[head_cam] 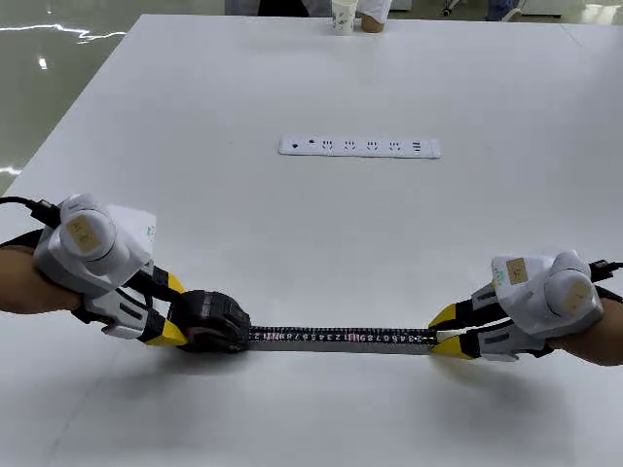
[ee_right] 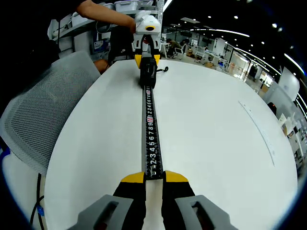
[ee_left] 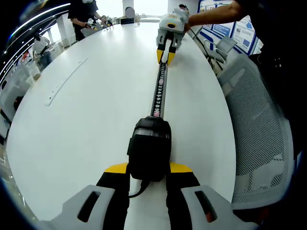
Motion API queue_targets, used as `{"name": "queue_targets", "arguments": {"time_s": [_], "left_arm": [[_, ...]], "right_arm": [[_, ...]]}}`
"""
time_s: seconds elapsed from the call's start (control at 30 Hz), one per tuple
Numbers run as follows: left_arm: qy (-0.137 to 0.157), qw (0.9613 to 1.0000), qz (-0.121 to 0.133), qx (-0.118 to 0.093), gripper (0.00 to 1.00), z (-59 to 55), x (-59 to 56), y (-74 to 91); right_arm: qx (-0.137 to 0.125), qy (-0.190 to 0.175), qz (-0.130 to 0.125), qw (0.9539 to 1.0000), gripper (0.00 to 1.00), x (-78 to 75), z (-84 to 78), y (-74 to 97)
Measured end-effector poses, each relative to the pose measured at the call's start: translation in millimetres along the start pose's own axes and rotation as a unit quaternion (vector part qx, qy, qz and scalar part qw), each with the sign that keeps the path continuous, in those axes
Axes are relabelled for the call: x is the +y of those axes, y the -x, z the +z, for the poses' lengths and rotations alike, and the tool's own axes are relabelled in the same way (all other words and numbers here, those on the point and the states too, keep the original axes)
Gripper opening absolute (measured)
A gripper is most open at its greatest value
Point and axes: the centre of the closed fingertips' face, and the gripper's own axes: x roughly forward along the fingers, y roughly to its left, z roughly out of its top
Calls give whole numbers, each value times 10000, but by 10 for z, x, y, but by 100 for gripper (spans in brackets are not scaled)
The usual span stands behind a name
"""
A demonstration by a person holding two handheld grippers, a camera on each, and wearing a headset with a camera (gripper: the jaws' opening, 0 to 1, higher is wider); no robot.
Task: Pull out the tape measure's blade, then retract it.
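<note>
At the left of the head view, the left claw is being kept closed around the tape measure case, with its yellow-tipped black jaws pressed against the two flat sides. The case is a chunky, rounded block of matte black rubbery plastic, and it is being rested on the smooth white table near the front edge. In the left gripper view, a thin black cord is being trailed from the case's rear between the jaws.

From the case's mouth the blade is being held drawn out in a straight, narrow strip that lies low along the table towards the right. Its dark surface is printed with pale numerals and fine tick marks, with a few red markings among them.

Beyond the blade, near the middle of the table, a flat white power strip is lying lengthwise, its row of dark sockets facing up. A paper cup is standing at the far edge.

At the right, the blade's free end is being pinched in the closed right claw, between yellow jaw tips like the left one's. The body behind them is glossy light grey plastic.

A grey mesh chair is being shown beside the table in the left gripper view.
</note>
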Motion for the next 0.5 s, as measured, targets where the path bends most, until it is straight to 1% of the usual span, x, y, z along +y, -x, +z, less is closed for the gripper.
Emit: {"name": "queue_targets", "arguments": {"time_s": [0.23,0.5], "left_arm": [[11,10000,11,3,23,-1,3,-3],[-70,10000,4,60,23,13,2,-17]], "right_arm": [[16,-4,6,10000,8,18,20,14],[86,-2,77,9999,8,42,24,6]]}}
